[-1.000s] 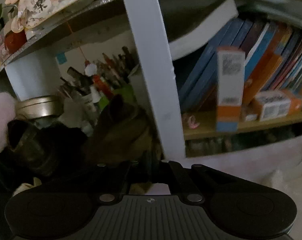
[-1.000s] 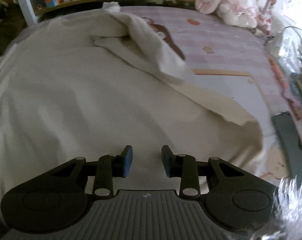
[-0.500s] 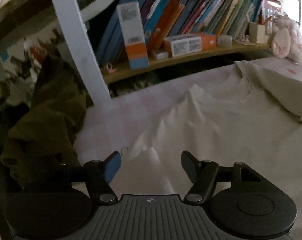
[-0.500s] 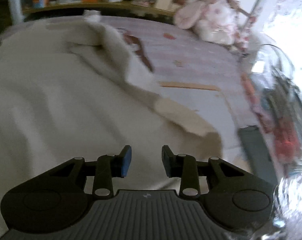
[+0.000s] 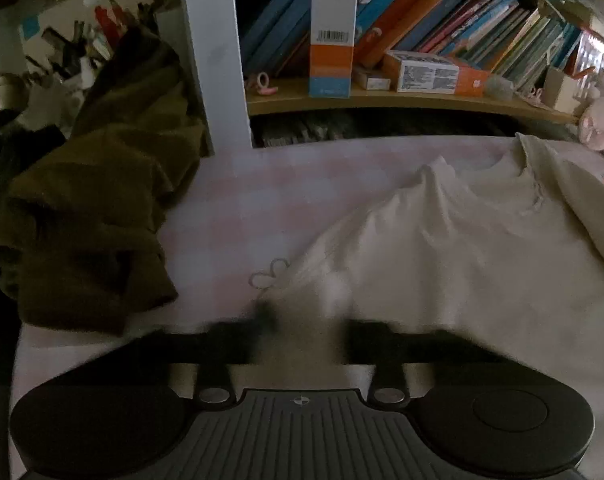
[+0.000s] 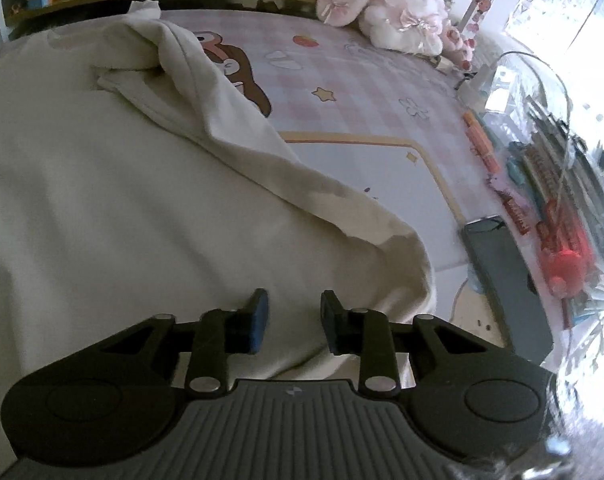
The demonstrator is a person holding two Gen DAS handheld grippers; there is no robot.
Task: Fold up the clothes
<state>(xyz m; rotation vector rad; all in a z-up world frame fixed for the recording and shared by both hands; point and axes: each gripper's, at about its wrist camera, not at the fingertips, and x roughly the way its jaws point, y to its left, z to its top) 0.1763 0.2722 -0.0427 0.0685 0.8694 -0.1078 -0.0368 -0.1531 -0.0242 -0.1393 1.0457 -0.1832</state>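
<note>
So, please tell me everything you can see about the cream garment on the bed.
The cream garment looks like soft knit cotton, plain, with no print in view. It lies spread and wrinkled on the pink checked sheet. One side is folded back over the body in a long diagonal flap with a stitched hem. The right gripper hovers above its near edge, jaws closing, nothing visibly pinched. The left gripper is blurred, closing at another edge.

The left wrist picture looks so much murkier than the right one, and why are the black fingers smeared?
Left wrist view: dim and shadowed, especially around the brown garment; the left gripper is closing fast, so its fingers smear, with the cream garment edge between them. Right wrist view: daylight from a window, glare washing out the right edge, right gripper sharp. Both bend straight lines, like the shelf.
</note>
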